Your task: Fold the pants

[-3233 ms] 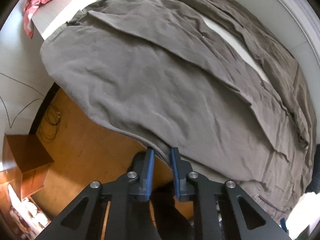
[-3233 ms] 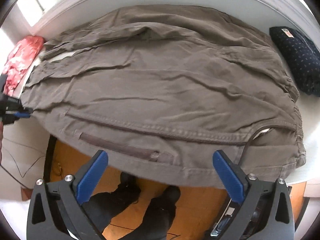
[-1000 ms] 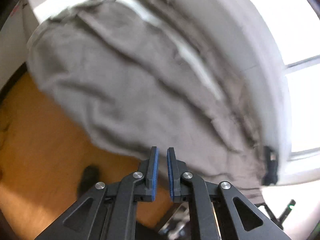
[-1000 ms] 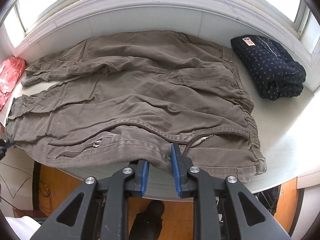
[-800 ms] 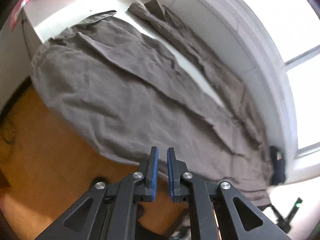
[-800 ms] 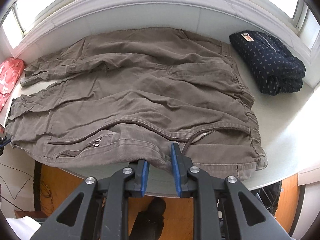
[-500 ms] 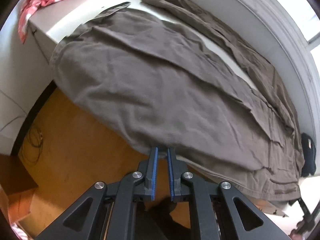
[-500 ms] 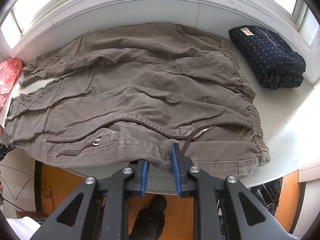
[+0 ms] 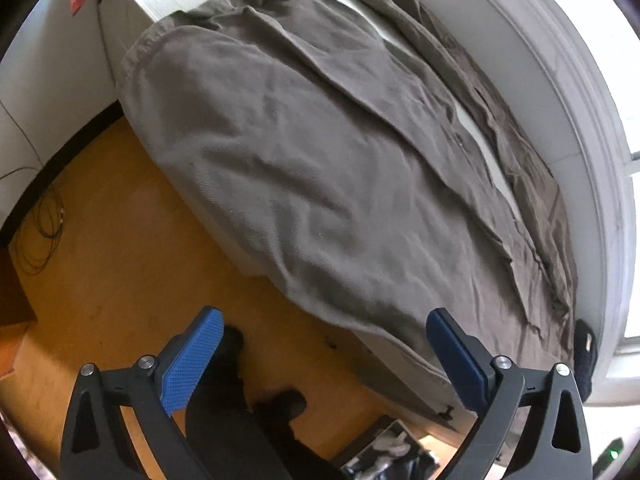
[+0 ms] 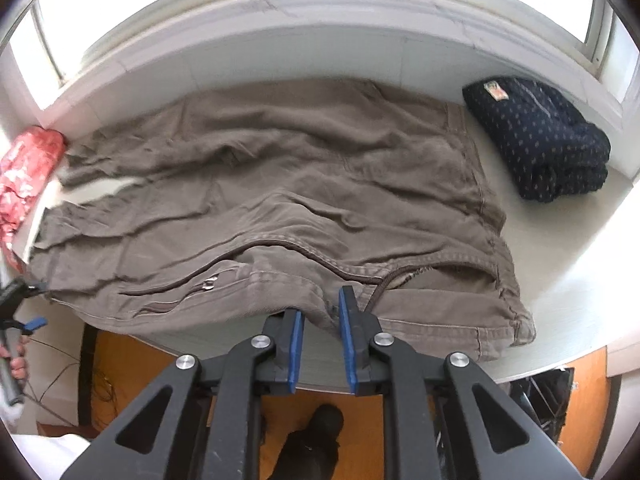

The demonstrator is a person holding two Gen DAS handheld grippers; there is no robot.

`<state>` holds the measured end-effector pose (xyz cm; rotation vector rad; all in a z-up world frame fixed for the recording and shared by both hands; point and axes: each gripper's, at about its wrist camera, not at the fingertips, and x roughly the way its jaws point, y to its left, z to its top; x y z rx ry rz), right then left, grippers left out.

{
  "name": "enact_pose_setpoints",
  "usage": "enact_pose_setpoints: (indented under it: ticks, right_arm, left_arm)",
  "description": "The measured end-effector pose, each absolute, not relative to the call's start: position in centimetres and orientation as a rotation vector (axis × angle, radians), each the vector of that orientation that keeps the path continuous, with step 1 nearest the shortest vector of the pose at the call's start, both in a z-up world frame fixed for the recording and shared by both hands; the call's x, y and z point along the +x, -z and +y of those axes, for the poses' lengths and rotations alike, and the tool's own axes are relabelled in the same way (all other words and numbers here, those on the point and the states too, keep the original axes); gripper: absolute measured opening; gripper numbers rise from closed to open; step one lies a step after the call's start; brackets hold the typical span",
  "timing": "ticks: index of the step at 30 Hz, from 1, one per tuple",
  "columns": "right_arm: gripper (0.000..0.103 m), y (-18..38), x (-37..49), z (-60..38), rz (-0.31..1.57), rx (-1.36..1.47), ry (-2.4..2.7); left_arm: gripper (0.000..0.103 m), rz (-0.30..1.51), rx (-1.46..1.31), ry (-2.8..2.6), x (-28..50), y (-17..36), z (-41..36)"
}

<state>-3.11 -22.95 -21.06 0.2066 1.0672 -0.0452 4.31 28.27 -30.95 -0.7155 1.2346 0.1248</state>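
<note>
Grey-brown pants point(image 10: 280, 200) lie spread on a white table point(image 10: 560, 280), waistband to the right, legs to the left; the near leg hangs over the front edge. My right gripper point(image 10: 320, 312) is shut on the pants' front edge near the pocket zipper point(image 10: 210, 282). In the left wrist view the pants point(image 9: 320, 168) drape over the table edge. My left gripper point(image 9: 324, 320) is wide open and empty, just below the hanging hem. It also shows at the far left of the right wrist view point(image 10: 18, 300).
A folded navy dotted garment point(image 10: 540, 140) lies at the table's back right. A red patterned cloth point(image 10: 28, 168) lies at the left end. A white window sill point(image 10: 320, 20) runs behind. Wooden floor point(image 9: 100, 240) and cables point(image 9: 44, 220) are below.
My left gripper opened and let go of the pants' hem, which now hangs free. My right gripper stays shut on the front edge and has moved closer to the table.
</note>
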Motion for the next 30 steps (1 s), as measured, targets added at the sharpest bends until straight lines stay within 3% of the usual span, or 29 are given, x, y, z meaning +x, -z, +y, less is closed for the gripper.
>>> enact_pose_setpoints:
  ticks: [7, 9, 10, 15, 16, 20, 21, 26, 28, 30]
  right_arm:
    - [0.005, 18.8, -5.5, -23.9, 1.024, 0.247, 0.029]
    - [0.005, 19.4, -5.5, -24.4, 1.034, 0.26, 0.048]
    - [0.005, 20.1, -5.3, -24.6, 1.051, 0.261, 0.062]
    - [0.005, 21.8, -5.4, -24.2, 1.112, 0.291, 0.079]
    - [0.007, 22.2, -5.6, -24.0, 1.124, 0.298, 0.08]
    - [0.012, 24.8, -6.5, -22.1, 1.21, 0.263, 0.061]
    - [0.013, 25.2, -6.5, -21.5, 1.222, 0.249, 0.044]
    - [0.047, 26.1, -6.8, -17.3, 1.228, 0.077, -0.023]
    - [0.057, 26.1, -6.7, -16.3, 1.208, 0.03, -0.031]
    - [0.06, 26.3, -6.3, -16.2, 1.185, 0.003, -0.008]
  left_arm:
    - [0.101, 1.201, -0.84, -0.173, 6.6, 34.1, 29.6]
    - [0.084, 1.199, -0.848, -0.179, 6.7, 34.9, 29.9]
    - [0.07, 1.21, -0.849, -0.181, 7.4, 35.4, 29.9]
    - [0.042, 1.185, -0.907, -0.147, 8.5, 36.3, 30.5]
    - [0.029, 1.182, -0.915, -0.148, 8.8, 36.3, 30.4]
    - [0.012, 1.152, -0.943, -0.157, 8.3, 34.7, 30.1]
    - [0.012, 1.136, -0.939, -0.149, 8.1, 33.8, 30.3]
    - [0.009, 1.058, -0.883, -0.073, 9.8, 29.2, 29.3]
    - [0.009, 1.032, -0.858, -0.043, 10.5, 27.2, 28.5]
    - [0.009, 1.011, -0.838, -0.019, 11.6, 26.0, 27.1]
